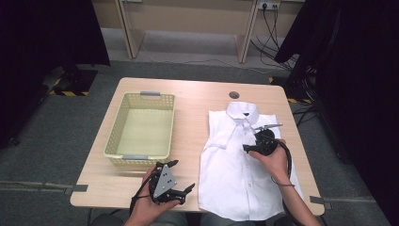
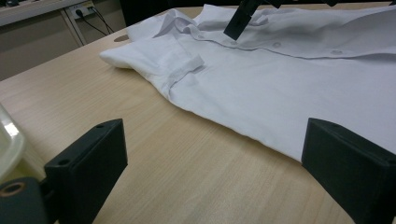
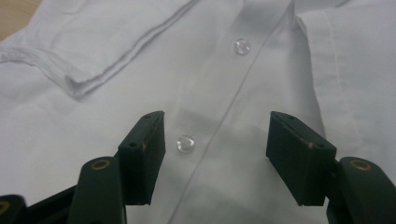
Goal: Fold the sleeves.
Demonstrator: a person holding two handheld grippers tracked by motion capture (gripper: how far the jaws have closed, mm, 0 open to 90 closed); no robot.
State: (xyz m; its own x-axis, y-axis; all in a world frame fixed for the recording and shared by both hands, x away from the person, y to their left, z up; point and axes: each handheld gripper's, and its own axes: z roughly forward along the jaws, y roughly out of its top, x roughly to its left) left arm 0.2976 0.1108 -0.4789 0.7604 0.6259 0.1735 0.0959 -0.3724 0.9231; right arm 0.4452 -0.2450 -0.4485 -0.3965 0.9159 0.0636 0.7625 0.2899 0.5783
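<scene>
Two hand-held grippers work a pale wooden table point(image 1: 197, 101) where a white button-up shirt point(image 1: 233, 176) lies flat, front up, collar toward the far edge, on the table's right half. The right gripper point(image 1: 263, 136) hovers low over the chest of the shirt, just below the collar, its jaws apart with nothing between them; its own camera looks along them at the button placket point(image 3: 219, 121), one clear button point(image 3: 185, 143) sitting just inside the left jaw. The left gripper point(image 1: 181, 176) waits at the near edge of the table, between the shirt's left side and an empty cream plastic laundry basket point(image 1: 115, 136), its jaws spread wide over bare wood, clear of the cloth.

Trouble from here would likely come from a thin grab. Closing on the placket alone could catch only the top layer, so the shirt might peel open or drag crooked instead of lifting as one piece. A pad landing on the hard button could slip off it. With the left gripper holding no cloth, a one-sided pull could bunch the fabric toward the collar and spoil the flat lay.
</scene>
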